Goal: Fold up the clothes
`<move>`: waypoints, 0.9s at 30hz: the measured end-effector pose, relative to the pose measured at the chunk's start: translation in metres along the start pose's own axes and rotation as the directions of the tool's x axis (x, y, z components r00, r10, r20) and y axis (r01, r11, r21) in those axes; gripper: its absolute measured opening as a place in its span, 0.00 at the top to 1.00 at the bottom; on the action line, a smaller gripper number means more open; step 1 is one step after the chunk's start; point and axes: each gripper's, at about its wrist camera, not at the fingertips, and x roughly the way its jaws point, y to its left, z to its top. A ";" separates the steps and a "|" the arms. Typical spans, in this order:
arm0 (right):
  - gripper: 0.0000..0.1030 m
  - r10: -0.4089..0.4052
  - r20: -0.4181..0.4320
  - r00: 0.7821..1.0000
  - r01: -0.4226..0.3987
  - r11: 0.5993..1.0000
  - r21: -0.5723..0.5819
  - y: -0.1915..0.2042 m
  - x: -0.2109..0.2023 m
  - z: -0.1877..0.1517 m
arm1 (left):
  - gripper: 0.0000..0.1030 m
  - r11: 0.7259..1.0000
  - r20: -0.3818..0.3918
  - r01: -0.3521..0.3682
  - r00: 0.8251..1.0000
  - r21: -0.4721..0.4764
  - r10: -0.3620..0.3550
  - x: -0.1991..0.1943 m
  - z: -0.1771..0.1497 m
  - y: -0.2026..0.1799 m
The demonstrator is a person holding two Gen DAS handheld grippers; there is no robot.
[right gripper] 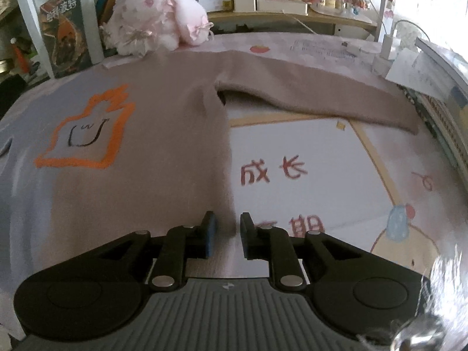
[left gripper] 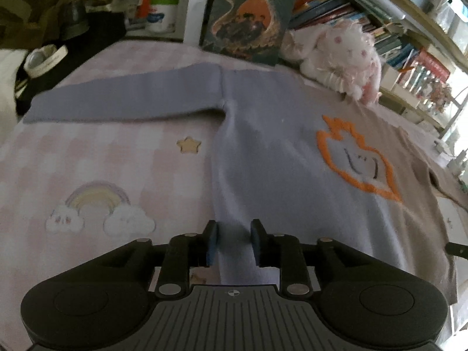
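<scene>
**Two grippers at the hem of an unfolded sweater**

Two handheld grippers point down at the near edge of a two-tone sweater [left gripper: 263, 134] that lies flat, front up, on a pastel printed table cover [left gripper: 96, 158]. Its one half is lavender, the other tan, with an orange-outlined motif [right gripper: 87, 134] across the chest. Both sleeves are spread outward: the lavender sleeve [left gripper: 117, 99] toward one side, the tan sleeve [right gripper: 316, 93] toward the other.

The left gripper [left gripper: 234, 241] stands over the lavender side edge near the hem, jaws slightly apart, fabric lying between them but the pads not visibly pressing on it. The right gripper [right gripper: 228, 235] stands likewise at the tan side edge, jaws a narrow gap apart, the cloth's corner between them and apparently not clamped.

A plush rabbit [right gripper: 158, 17] and a large book [left gripper: 248, 17] sit at the far edge, near the collar end.

Judged from the layout, no fold has been made: sleeves, sides and length all remain to be turned in. The grippers look placed for a first grasp at the bottom corners.
</scene>
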 end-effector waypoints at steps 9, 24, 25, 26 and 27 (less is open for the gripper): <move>0.92 0.004 0.001 1.000 -0.004 0.999 -0.049 0.009 -0.001 -0.002 | 0.96 1.000 -0.003 -0.020 1.000 -0.007 0.020 0.005 0.003 0.001; 0.94 -0.046 0.038 0.998 0.049 0.997 -0.065 0.012 0.000 -0.005 | 0.96 0.999 0.015 0.010 1.000 0.050 -0.011 0.006 0.000 0.001; 0.94 -0.050 0.040 0.998 0.053 0.997 -0.062 0.012 0.000 -0.006 | 0.95 0.999 0.015 0.016 1.000 0.051 -0.017 0.006 0.000 0.002; 0.93 -0.054 0.042 0.998 0.056 0.997 -0.060 0.013 -0.001 -0.006 | 0.93 0.999 0.015 0.020 1.000 0.049 -0.021 0.005 0.000 0.003; 0.93 -0.058 0.044 0.997 0.061 0.996 -0.057 0.013 -0.001 -0.006 | 0.91 0.999 0.022 0.020 1.000 0.047 -0.021 0.003 0.000 0.004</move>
